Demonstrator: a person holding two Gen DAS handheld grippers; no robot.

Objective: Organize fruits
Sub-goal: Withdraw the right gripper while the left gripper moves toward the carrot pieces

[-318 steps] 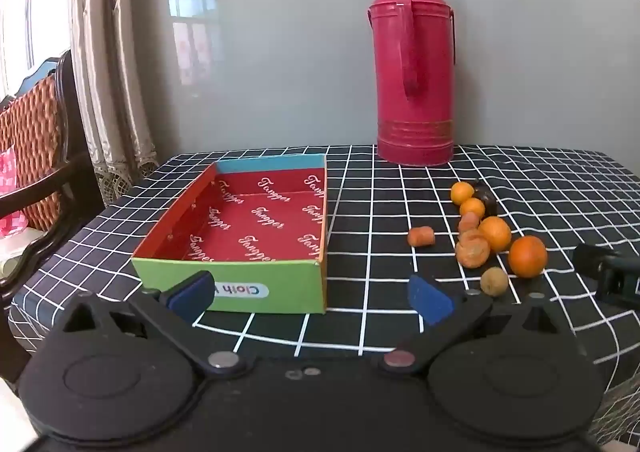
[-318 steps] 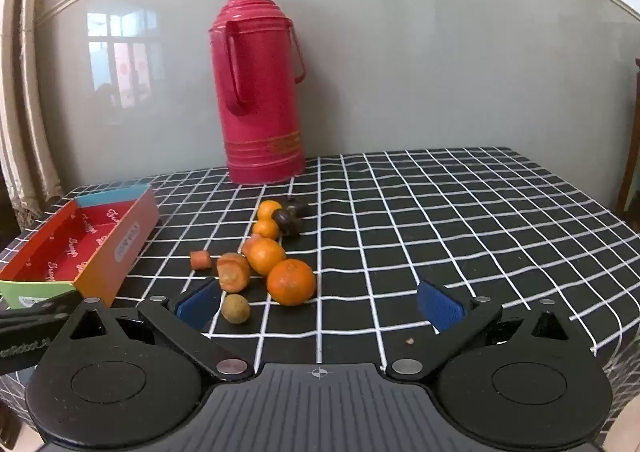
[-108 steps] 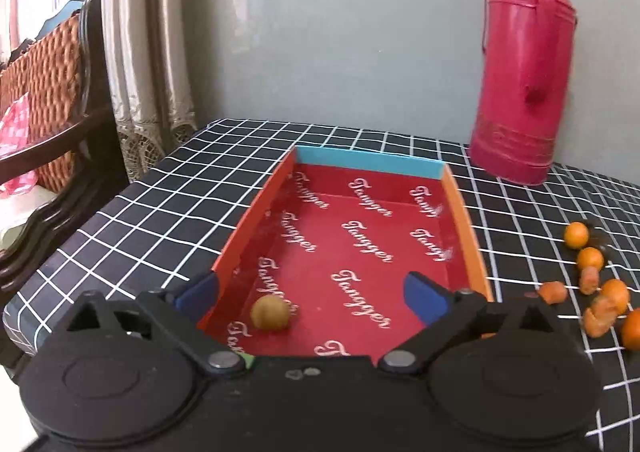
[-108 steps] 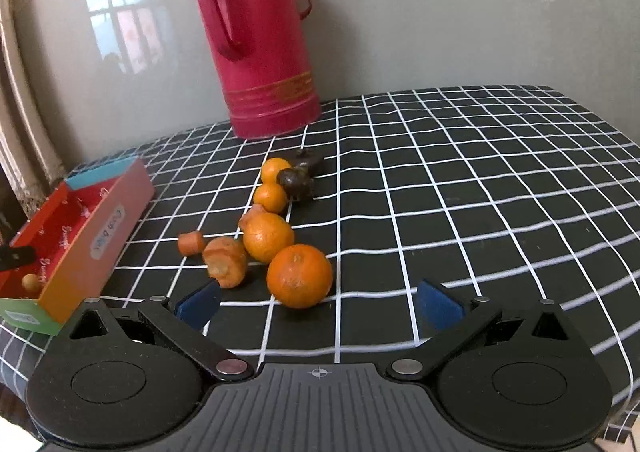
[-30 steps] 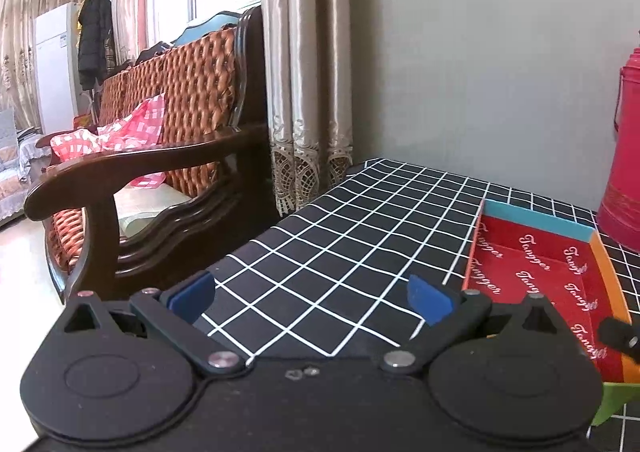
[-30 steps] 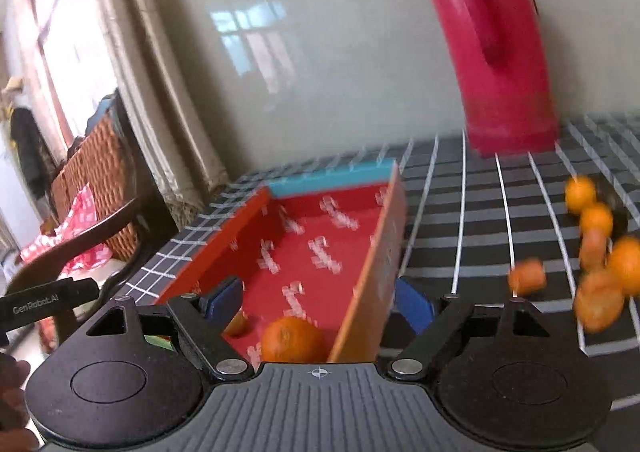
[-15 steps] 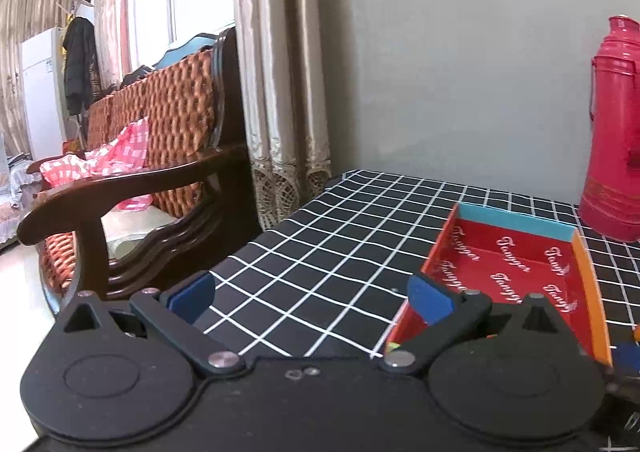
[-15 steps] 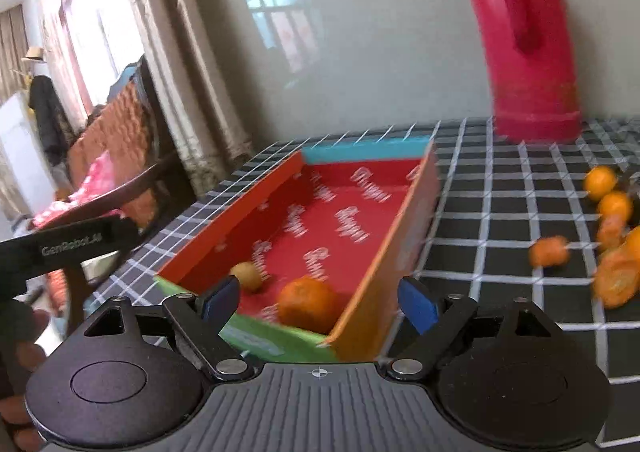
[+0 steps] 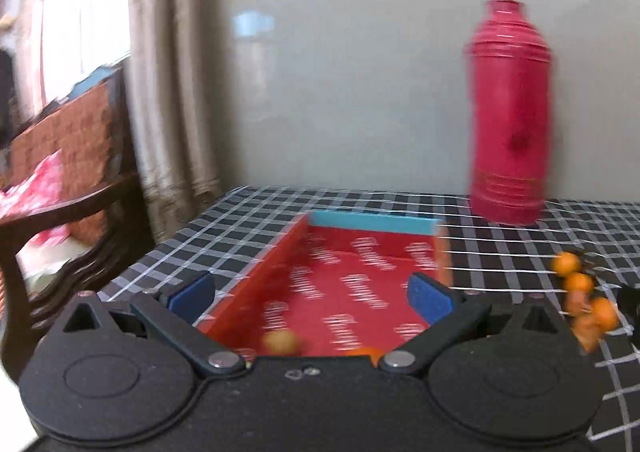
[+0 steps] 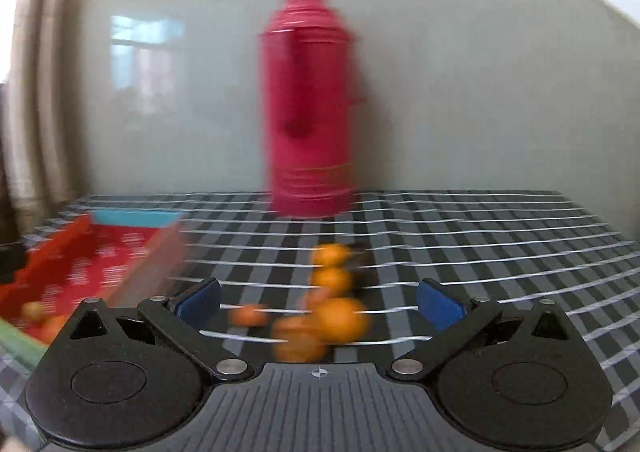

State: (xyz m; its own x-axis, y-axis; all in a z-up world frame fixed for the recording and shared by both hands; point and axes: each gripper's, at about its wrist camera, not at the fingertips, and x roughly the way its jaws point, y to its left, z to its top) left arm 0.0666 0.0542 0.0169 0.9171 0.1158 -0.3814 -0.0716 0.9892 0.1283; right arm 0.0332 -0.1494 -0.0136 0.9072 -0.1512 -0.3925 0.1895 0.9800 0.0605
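red box (image 9: 352,284) with a blue end wall, orange fruits (image 10: 340,318), crimson thermos (image 10: 310,108) — black-and-white checked tablecloth (image 10: 500,252).

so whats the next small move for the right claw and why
Probably ease the right claw forward and down onto the nearest orange. It is open and empty, aimed at the loose fruit pile on the table, while only two fruits seem to lie in the box. The view is blurred, so slowing first looks wise.
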